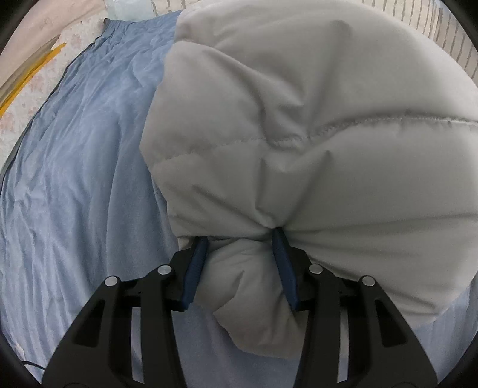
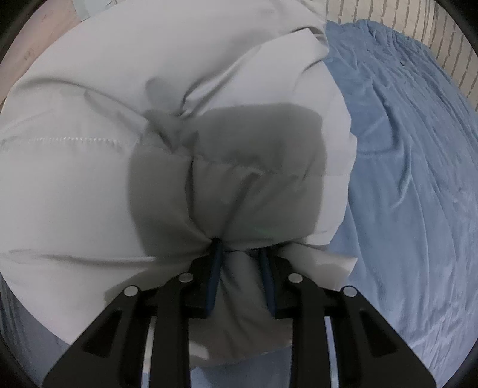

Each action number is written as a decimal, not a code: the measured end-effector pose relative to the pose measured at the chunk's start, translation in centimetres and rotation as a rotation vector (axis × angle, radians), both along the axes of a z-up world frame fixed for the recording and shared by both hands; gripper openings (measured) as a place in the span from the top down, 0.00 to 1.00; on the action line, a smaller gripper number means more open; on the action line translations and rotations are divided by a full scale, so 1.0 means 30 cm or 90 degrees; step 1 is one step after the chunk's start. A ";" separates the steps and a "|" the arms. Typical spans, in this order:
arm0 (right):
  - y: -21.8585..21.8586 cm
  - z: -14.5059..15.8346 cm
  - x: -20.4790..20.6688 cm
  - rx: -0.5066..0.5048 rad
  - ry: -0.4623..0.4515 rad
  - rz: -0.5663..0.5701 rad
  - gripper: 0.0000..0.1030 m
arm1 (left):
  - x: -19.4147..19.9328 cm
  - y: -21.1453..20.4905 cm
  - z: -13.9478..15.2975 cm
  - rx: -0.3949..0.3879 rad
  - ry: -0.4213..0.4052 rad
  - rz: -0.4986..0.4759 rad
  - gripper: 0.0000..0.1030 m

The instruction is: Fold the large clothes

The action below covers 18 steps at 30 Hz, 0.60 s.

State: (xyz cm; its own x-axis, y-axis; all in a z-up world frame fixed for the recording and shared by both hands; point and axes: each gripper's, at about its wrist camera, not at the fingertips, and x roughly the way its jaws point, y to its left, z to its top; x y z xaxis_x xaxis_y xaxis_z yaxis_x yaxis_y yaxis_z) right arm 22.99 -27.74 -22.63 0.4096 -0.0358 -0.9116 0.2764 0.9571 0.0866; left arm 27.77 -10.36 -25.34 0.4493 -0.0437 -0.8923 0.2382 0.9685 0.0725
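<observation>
Puffy grey jacket (image 1: 298, 134) lay bunched on the blue sheet (image 1: 74, 179), and I had hold of it with both claws. My left claw (image 1: 240, 238) had pinched a thick roll of the padding between its blue pads (image 1: 194, 268); the jaws stood part open, held apart by the bulk of the fabric, and the cloth bulged out past the fingertips on both sides. My right claw (image 2: 240, 249) gripped another gathered fold of the same jacket (image 2: 89, 179), its pads (image 2: 213, 277) set closer together and pressing in on a narrower wad. A dark shadow of that claw fell across the quilted panels just ahead of it.

From the left view, the jacket's outer edge curved down the middle, with a stitched seam (image 1: 373, 121) running across the padding on the right. To the left of that edge the sheet lay bare and wrinkled, giving wide open room all the way to its dark hem (image 1: 44, 101). Beyond the hem was a pale speckled floor (image 1: 38, 77) with a yellow strip (image 1: 33, 71) on it.

From the right view, the jacket's edge ran down the right of centre, and a loose flap stuck out just beside my right finger. The sheet (image 2: 418, 179) stretched clear to the right of it, up to a pale brick wall (image 2: 388, 15) at the top.
</observation>
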 end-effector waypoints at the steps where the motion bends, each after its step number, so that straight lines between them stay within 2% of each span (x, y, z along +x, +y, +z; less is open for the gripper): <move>1: 0.000 0.002 -0.008 0.001 -0.001 -0.003 0.75 | -0.007 -0.009 0.001 0.003 0.001 0.002 0.57; 4: 0.013 0.005 -0.044 -0.001 -0.004 -0.013 0.75 | -0.033 -0.052 0.009 0.020 -0.002 0.009 0.57; 8: 0.010 -0.004 -0.075 0.006 -0.015 -0.033 0.75 | -0.037 -0.111 -0.005 0.018 -0.002 0.015 0.57; 14: 0.030 -0.016 0.018 -0.024 0.013 -0.007 0.75 | 0.025 -0.075 -0.011 0.033 -0.002 0.017 0.57; 18: 0.050 -0.009 0.014 -0.032 0.013 -0.004 0.76 | 0.018 -0.083 -0.017 0.021 -0.002 0.026 0.57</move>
